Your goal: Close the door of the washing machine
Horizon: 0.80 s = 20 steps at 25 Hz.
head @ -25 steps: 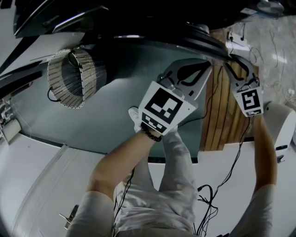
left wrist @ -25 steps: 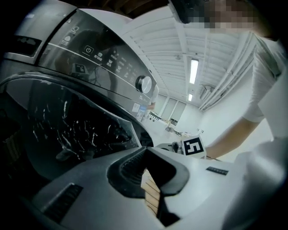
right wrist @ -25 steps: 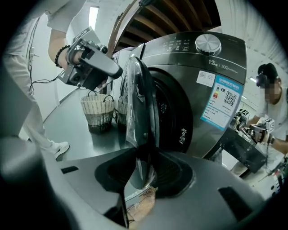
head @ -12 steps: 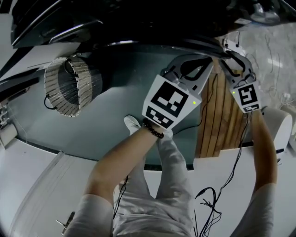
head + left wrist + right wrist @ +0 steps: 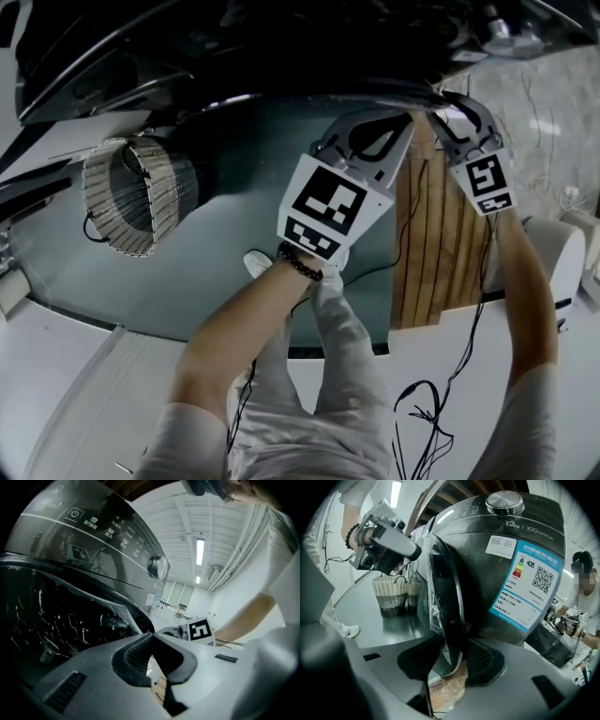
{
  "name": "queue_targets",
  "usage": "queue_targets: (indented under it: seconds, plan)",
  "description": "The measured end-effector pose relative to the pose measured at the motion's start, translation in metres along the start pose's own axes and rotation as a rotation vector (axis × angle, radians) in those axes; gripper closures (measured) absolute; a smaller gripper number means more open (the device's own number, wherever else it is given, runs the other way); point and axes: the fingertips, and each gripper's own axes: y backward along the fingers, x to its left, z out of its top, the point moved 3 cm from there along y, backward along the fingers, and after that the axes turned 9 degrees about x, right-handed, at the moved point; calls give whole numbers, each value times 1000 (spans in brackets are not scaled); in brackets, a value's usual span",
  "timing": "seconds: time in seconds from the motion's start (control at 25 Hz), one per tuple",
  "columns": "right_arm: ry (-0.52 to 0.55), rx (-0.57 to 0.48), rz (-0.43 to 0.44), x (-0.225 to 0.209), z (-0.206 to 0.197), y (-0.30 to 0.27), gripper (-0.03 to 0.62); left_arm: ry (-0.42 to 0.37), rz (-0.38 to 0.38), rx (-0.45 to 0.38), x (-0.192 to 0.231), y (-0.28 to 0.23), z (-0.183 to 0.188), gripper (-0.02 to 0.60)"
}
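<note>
The dark washing machine stands with its round door ajar, plastic film still on the glass. My right gripper straddles the door's lower rim; its jaws have just been opening and stand open, the rim between them. In the head view it sits at the top right, beside the door's curved rim. My left gripper is shut and empty, its tip close against the door's outer face. The door glass fills the left of the left gripper view, under the control panel.
A wicker basket stands on the teal floor left of the door. A slatted wooden board lies below the grippers. Cables trail over the white floor near the person's legs and shoe.
Both grippers have slid up and to the left in the head view, along with the door rim. The right jaws stand wider than before.
</note>
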Motion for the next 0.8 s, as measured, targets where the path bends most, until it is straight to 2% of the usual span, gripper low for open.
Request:
queue_targets:
  seconds: [0.8]
  plan:
    - [-44, 62, -35, -9, 3, -6, 424, 35, -8, -47, 8, 4, 2, 580]
